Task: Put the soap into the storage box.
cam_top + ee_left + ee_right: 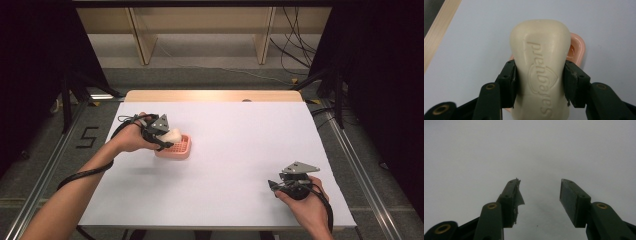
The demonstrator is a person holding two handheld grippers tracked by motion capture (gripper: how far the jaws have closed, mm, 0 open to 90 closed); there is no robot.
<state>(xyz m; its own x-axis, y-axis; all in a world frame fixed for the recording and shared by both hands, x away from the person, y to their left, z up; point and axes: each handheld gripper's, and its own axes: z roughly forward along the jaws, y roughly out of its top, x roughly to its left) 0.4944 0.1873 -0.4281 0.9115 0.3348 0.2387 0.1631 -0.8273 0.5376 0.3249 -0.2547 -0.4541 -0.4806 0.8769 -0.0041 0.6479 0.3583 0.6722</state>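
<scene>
Your left gripper has its jaws clamped across the short width of a cream bar of soap, one pad on each long side, roughly at the middle of the bar's length. In the high view that left gripper holds the soap just over the near-left end of a pink soap dish, which sits on the left half of the tabletop, closer to the left edge than the right and about midway between the front and back edges. Whether the bar already touches the dish you cannot tell from here.

Expect the soap to be stiff and fairly light, with a smooth, rounded skin that could slide out if you squeeze the curved ends. The flat long sides, where you already hold it, look like the safest grip; pressing too hard may dent it.

Its long axis runs straight out along the jaws, pointing away from your left hand toward the dish, with the lettered broad face turned up to the camera.

Your right gripper stands with its jaws wide apart and nothing between them, over bare white surface. In the high view it rests near the front-right corner of the tabletop, well apart from the dish.
</scene>
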